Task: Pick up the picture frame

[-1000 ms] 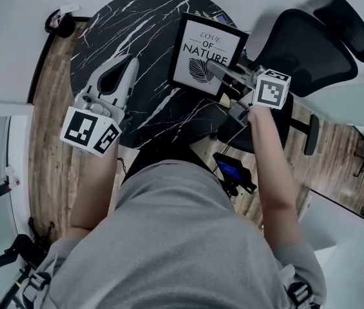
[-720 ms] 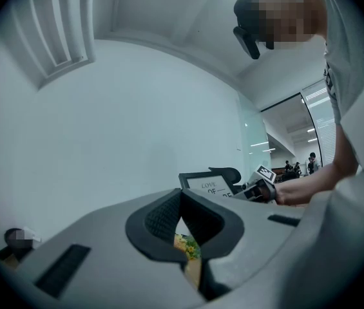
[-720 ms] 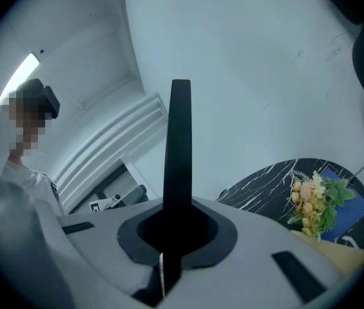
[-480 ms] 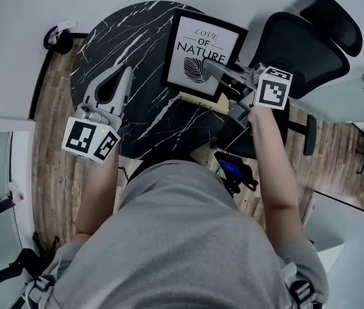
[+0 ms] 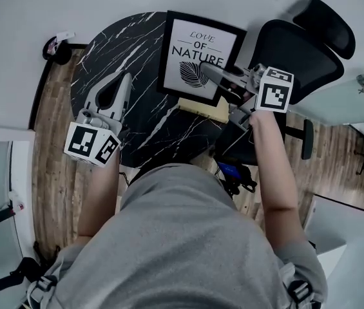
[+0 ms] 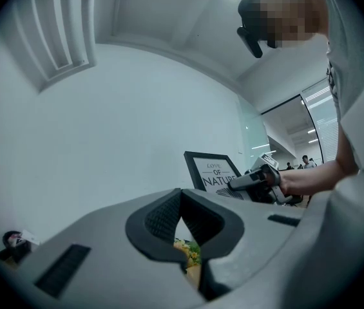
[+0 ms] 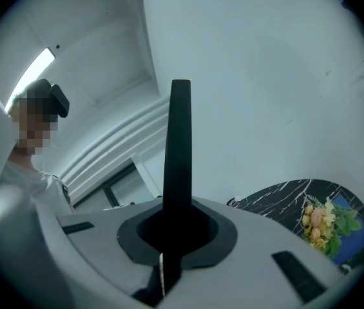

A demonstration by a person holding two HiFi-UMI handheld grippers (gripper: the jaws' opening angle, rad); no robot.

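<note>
The picture frame (image 5: pixel 198 56), black-edged with a white "Love of Nature" print, hangs above the round black marble table (image 5: pixel 124 37). My right gripper (image 5: pixel 205 68) is shut on its right edge. In the right gripper view the frame's black edge (image 7: pixel 179 140) stands upright between the jaws of that gripper (image 7: pixel 175 217). My left gripper (image 5: pixel 126 77) hovers over the table's left side, shut and holding nothing. From the left gripper view the frame (image 6: pixel 212 171) shows beyond the left gripper (image 6: pixel 182 195), with the right gripper beside it.
A pale yellow bunch of flowers (image 5: pixel 204 108) lies on the table under the frame, also in the right gripper view as flowers (image 7: pixel 323 224). A black office chair (image 5: pixel 297 50) stands close on the right. A white wall runs behind the table.
The right gripper has lifted the frame off the table, so it reads larger and farther up the view. The pale flowers beneath it have come into sight. The left gripper has stayed put.
</note>
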